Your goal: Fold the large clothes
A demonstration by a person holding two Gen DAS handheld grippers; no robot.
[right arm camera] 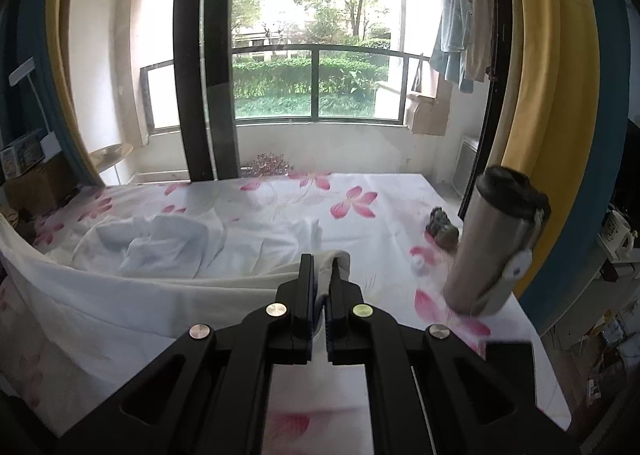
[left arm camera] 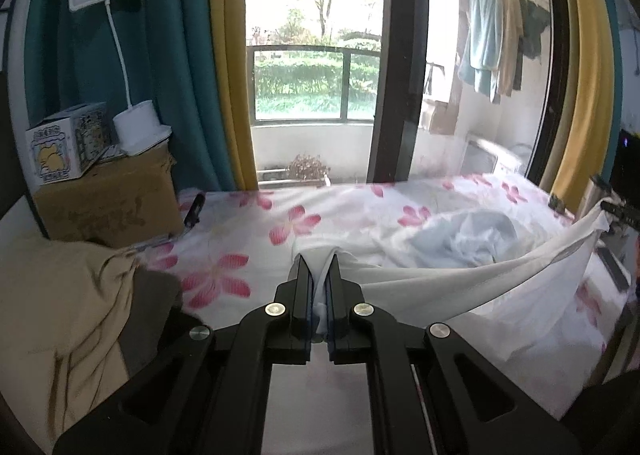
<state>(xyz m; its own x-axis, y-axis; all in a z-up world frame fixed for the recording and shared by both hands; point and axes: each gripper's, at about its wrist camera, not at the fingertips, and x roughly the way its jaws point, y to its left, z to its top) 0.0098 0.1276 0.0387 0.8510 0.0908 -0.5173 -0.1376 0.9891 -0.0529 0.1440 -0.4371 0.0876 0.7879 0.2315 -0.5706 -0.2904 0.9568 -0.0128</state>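
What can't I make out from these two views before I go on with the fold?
- Garment: its type and full shape; the far part is bunched on the bed in both views.
- Garment's lower part: cut off by the bottom edge and hidden behind the left gripper and right gripper.
- Small dark object by the flask: too small, blurred.
- Person: out of frame.
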